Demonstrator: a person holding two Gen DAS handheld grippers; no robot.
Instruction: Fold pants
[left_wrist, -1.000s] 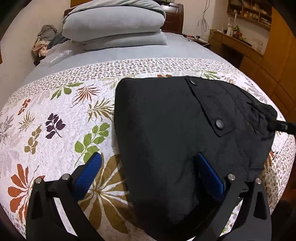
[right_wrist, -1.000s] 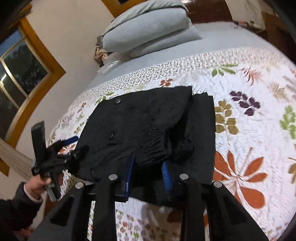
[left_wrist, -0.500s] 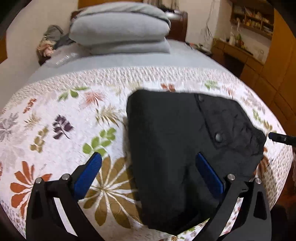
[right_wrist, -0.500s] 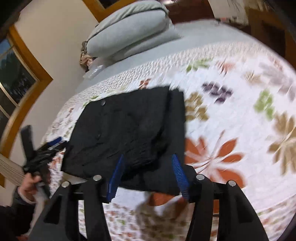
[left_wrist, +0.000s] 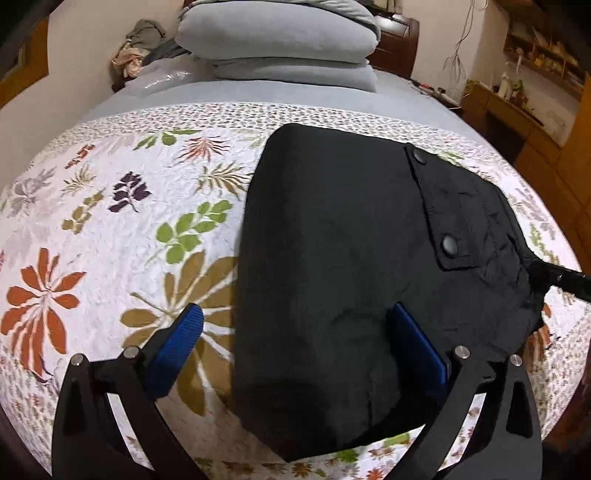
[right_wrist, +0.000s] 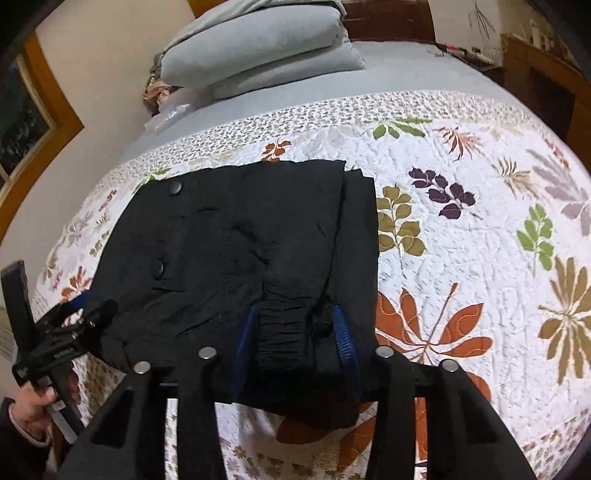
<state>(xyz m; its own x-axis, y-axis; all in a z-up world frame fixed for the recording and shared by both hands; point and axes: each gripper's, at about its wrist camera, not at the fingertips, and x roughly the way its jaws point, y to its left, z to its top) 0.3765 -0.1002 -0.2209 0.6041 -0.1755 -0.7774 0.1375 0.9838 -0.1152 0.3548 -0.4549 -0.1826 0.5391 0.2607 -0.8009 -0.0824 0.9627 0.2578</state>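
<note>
Right wrist view puts the black pants (right_wrist: 236, 258) at the centre of our picture, lying on the floral quilt (right_wrist: 461, 258) near the foot edge of the bed. We judge the fold close to done: the cloth is already a compact, layered packet, and what is in hand looks like the last tidying of its edges.

In this view the gathered elastic band (right_wrist: 282, 328) sits at six o'clock, closest to us, and the folded edge lies toward twelve o'clock, facing the grey pillows (right_wrist: 258, 48). The two snap buttons (right_wrist: 159, 267) run along the nine o'clock side. We cannot name a long axis with confidence; the packet reads as roughly square through the fisheye.

Our right gripper (right_wrist: 295, 332) has its blue pads on either side of the band with a gap showing at each side, so we read it as released, bracketing the cloth without pinching. Our left gripper (left_wrist: 295, 339) is spread wide, one pad over bare quilt and the other over the pants (left_wrist: 332, 258), holding nothing.

Next, we judge, comes either closing the right pads on the band to square that edge or drawing both tools clear, slowly, so no layer drags open.
</note>
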